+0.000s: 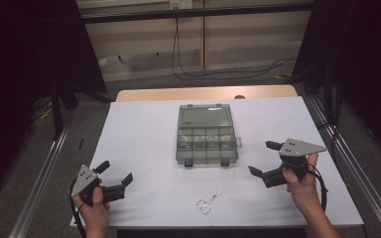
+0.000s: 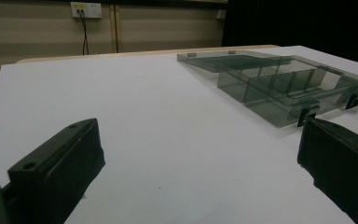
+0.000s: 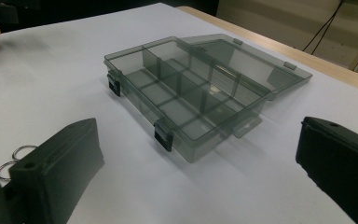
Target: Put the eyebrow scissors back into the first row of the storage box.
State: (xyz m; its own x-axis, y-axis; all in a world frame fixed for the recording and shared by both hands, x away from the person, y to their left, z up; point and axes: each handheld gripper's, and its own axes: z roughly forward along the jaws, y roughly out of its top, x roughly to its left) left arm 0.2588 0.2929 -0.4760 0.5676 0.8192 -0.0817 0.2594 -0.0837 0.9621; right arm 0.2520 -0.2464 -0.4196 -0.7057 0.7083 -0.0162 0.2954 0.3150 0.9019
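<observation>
Scissors (image 1: pixel 208 202) lie nearest, between both wide-open, empty tongs — left (image 1: pixel 115 177), right (image 1: pixel 264 158) — handles toward the right-hand one.

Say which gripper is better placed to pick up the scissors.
Left, narrowly. The scissors lie nearer the left gripper, whose open jaws already face them across bare table. The right gripper, also open, points at the compartment box.

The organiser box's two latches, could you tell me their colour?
Black latches, clearest in the right gripper view.
</observation>
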